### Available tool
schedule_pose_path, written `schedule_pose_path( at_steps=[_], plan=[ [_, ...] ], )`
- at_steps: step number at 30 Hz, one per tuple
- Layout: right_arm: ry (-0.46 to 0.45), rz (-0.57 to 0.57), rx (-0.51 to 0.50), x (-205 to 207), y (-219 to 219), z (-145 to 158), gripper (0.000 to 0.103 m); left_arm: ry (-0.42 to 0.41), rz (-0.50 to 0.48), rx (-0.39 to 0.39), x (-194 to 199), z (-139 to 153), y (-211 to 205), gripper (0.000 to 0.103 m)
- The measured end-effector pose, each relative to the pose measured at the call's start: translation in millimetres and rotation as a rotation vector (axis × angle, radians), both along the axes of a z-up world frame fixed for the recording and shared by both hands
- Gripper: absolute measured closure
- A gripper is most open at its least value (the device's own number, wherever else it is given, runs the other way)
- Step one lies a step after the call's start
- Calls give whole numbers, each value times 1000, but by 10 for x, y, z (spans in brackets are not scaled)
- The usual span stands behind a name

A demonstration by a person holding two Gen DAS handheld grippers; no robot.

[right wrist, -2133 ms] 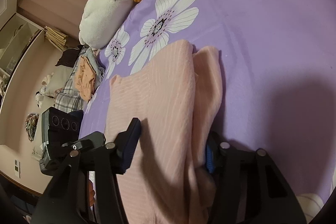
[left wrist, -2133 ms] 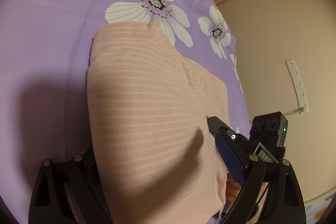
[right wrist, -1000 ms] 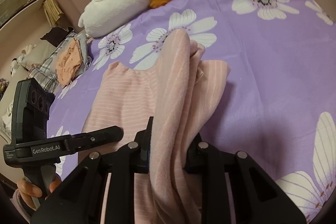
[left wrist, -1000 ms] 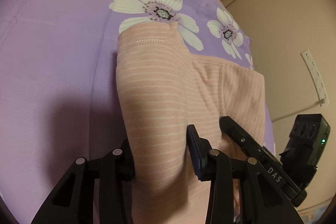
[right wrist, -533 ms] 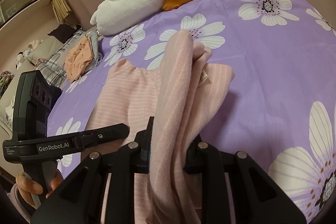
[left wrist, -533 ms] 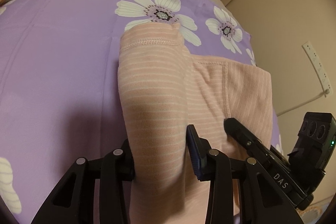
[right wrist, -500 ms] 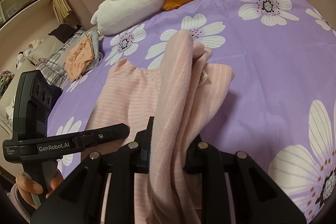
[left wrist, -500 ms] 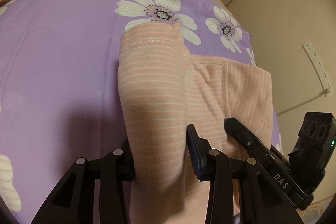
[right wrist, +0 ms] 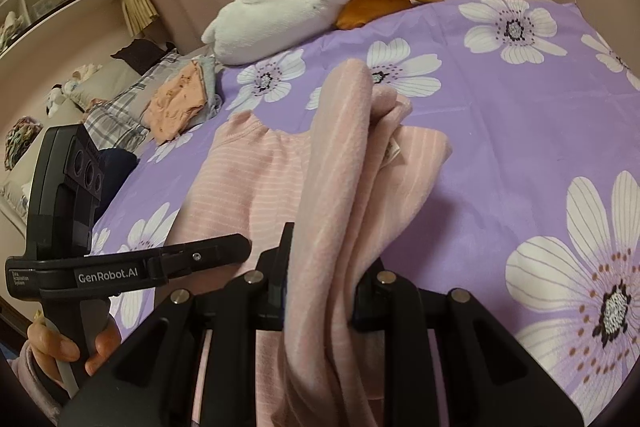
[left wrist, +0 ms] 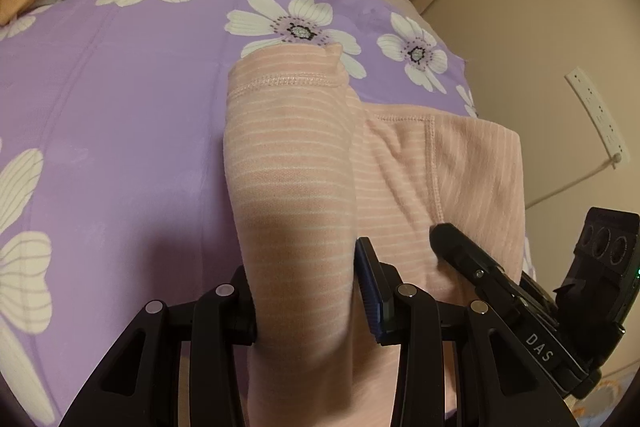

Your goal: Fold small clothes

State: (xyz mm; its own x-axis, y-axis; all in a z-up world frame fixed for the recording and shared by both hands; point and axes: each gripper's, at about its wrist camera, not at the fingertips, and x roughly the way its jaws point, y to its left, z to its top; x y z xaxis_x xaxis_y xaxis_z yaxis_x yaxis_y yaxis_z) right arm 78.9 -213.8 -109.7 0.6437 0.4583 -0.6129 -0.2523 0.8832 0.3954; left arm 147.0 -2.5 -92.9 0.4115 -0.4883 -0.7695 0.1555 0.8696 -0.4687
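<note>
A pink striped garment [left wrist: 292,163] lies on the purple flowered bedspread [left wrist: 120,115]. My left gripper [left wrist: 306,291] is shut on a lifted fold of it that drapes up between the fingers. The rest of the garment lies flat to the right [left wrist: 472,171]. My right gripper [right wrist: 320,287] is shut on another bunched fold of the same garment [right wrist: 344,163], held up off the bedspread [right wrist: 520,115]. The right gripper also shows at the lower right of the left wrist view [left wrist: 520,307], and the left gripper at the lower left of the right wrist view [right wrist: 120,267].
A white and orange plush toy [right wrist: 312,3] lies at the head of the bed. A stack of folded clothes with an orange piece on top [right wrist: 176,103] sits at the bed's left edge. A wall with a power strip [left wrist: 596,115] stands right of the bed.
Both grippers closed on folds of the garment and lifted them off the bed. Over the last half second both views rose slightly, showing more of the bed.
</note>
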Motion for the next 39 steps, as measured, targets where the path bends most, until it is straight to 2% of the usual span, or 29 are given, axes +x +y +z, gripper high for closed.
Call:
schedule_pose_path(
  at_steps=[20, 39],
  plan=[
    [-84, 54, -26, -561, 188, 331, 81, -60, 27, 19, -553, 342, 188, 65],
    [-139, 118, -44, -770, 421, 546, 81, -112, 71, 19, -822, 537, 455, 65]
  ],
)
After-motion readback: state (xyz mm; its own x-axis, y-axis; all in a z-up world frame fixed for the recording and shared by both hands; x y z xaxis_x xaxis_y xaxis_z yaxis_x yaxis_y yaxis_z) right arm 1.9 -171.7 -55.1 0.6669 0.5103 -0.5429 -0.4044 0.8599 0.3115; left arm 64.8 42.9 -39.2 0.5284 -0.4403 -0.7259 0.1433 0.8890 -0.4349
